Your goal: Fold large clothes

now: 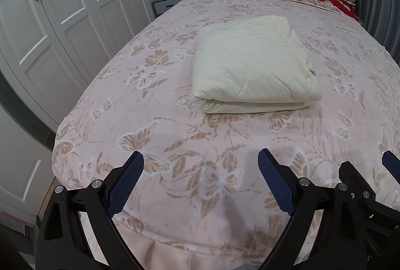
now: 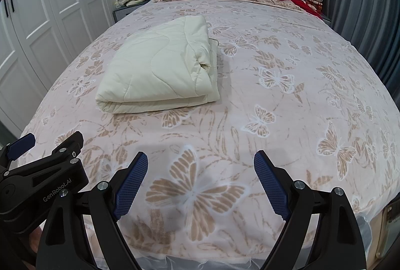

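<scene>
The quilt (image 1: 252, 65) lies folded into a thick cream pad on the bed (image 1: 150, 125), well apart from both grippers; in the left wrist view it sits at about 12 o'clock from the left gripper (image 1: 201, 182), in the right wrist view at about 11 o'clock from the right gripper (image 2: 200, 182). Both grippers hang over the foot of the bed with jaws spread wide and nothing between them; neither touches the quilt.

The quilt looks padded and soft, probably bulky rather than heavy; it should sag and slump when lifted, not hold a shape; its stitched cover seems matte, so slipping is unlikely. The rounded fold faces the grippers; the loose layered edges run along its right side, at 3 o'clock on the pad. The near corners, pinched through all layers, look the safest hold; a single top layer would likely peel the fold open.
</scene>
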Tool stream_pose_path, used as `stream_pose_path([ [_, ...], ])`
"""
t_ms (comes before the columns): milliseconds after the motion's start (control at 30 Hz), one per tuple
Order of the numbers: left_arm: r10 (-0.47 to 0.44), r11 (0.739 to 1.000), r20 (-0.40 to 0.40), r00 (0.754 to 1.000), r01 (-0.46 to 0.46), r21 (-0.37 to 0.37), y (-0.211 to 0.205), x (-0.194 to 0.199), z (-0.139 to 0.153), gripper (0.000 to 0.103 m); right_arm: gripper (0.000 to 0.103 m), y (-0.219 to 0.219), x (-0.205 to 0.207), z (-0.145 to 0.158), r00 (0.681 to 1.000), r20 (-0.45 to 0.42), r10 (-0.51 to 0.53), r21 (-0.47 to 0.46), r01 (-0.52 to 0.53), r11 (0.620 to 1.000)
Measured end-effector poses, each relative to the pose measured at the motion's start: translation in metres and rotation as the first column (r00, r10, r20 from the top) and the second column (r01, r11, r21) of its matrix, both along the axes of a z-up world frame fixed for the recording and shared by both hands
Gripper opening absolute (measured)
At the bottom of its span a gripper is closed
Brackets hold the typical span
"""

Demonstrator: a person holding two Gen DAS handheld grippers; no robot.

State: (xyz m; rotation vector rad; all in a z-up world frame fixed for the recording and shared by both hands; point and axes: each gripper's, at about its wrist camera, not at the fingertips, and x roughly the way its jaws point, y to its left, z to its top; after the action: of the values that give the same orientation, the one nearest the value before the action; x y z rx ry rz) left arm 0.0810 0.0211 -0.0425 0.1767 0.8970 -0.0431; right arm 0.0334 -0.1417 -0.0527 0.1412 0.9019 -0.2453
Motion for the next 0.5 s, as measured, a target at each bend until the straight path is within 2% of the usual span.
stream_pose_path([
  [500,0.005,1.0,-0.001,1.0,-0.005,0.006,-0.0041,0.001,0.0052,0.087,0.085,-0.0004,0.001,0.0001,1.0,-0.003,0.004,0.004,-0.004,1.0],
])
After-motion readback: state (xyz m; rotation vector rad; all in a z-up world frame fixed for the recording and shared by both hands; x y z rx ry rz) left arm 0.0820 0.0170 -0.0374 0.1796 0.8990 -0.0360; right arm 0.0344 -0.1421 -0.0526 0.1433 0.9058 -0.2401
